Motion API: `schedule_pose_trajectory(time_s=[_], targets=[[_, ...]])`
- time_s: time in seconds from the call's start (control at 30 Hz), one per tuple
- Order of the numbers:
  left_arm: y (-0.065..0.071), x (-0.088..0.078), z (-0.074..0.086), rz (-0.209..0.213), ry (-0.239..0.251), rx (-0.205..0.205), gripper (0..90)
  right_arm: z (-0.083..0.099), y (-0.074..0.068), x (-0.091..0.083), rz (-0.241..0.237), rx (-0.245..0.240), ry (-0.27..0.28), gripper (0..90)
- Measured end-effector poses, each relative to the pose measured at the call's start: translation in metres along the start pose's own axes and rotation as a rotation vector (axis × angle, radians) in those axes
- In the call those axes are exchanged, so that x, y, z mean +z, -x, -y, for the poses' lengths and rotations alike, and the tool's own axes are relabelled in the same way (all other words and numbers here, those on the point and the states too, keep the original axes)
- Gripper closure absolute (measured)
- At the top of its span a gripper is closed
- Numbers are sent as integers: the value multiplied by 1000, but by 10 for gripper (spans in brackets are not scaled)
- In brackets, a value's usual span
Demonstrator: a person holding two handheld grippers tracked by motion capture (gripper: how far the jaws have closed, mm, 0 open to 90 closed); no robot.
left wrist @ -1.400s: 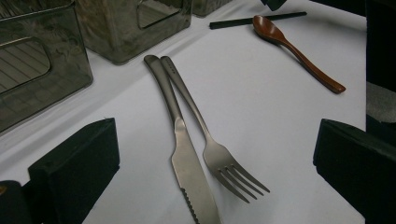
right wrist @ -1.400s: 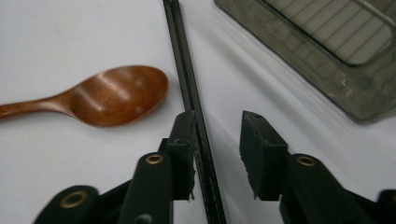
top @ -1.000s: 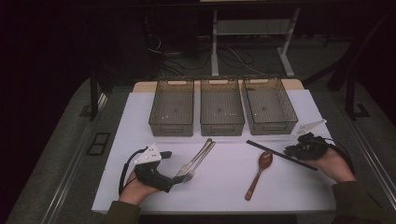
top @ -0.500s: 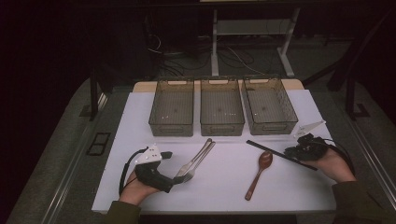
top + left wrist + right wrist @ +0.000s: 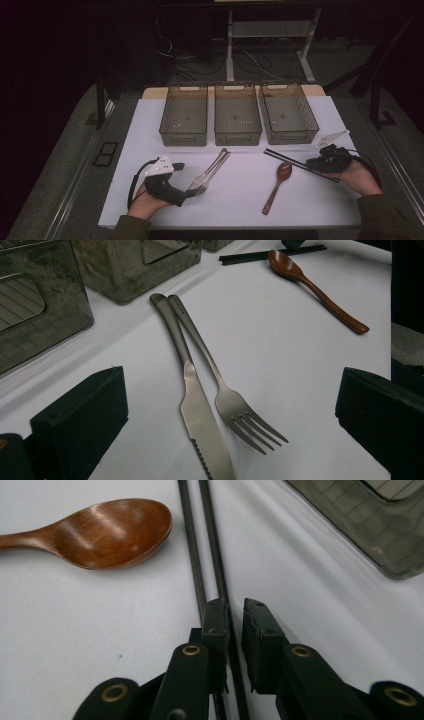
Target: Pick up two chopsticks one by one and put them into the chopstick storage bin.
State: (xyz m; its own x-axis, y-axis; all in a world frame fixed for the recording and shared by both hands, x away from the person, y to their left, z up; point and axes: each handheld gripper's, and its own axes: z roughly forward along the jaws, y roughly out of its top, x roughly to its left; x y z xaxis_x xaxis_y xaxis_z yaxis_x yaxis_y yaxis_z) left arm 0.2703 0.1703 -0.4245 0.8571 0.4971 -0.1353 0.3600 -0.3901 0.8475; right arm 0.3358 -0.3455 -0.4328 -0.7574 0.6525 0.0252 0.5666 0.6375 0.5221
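At the right, the right gripper [image 5: 234, 611] fingers nearly closed around two thin black chopsticks [image 5: 200, 555]; left gripper [image 5: 232, 405] fingers wide open over steel knife [image 5: 200, 415] and fork [image 5: 235, 407].

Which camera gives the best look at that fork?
The left gripper view: the fork lies close up beside the knife, its tines distinct. The high view shows it small, its head near the left tool.

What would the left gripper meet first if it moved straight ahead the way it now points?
Probably the knife and fork, lying side by side on the table straight ahead of the left gripper, whose fingers stand wide apart. Depth is uncertain.
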Motion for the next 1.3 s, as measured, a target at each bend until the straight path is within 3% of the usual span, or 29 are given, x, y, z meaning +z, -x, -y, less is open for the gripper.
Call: schedule_pose_trajectory(time_s=[0.3,0.73,0.93,1.3], targets=[[0,0,0,0,-2,1,0,4,4,2,-17,10,12,800],[1,1,0,0,-4,2,0,7,4,2,-5,-11,35,849],[0,2,0,2,-7,4,0,7,5,0,-37,8,43,850],[1,2,0,6,-6,5,0,8,3,-15,-73,31,115,851]])
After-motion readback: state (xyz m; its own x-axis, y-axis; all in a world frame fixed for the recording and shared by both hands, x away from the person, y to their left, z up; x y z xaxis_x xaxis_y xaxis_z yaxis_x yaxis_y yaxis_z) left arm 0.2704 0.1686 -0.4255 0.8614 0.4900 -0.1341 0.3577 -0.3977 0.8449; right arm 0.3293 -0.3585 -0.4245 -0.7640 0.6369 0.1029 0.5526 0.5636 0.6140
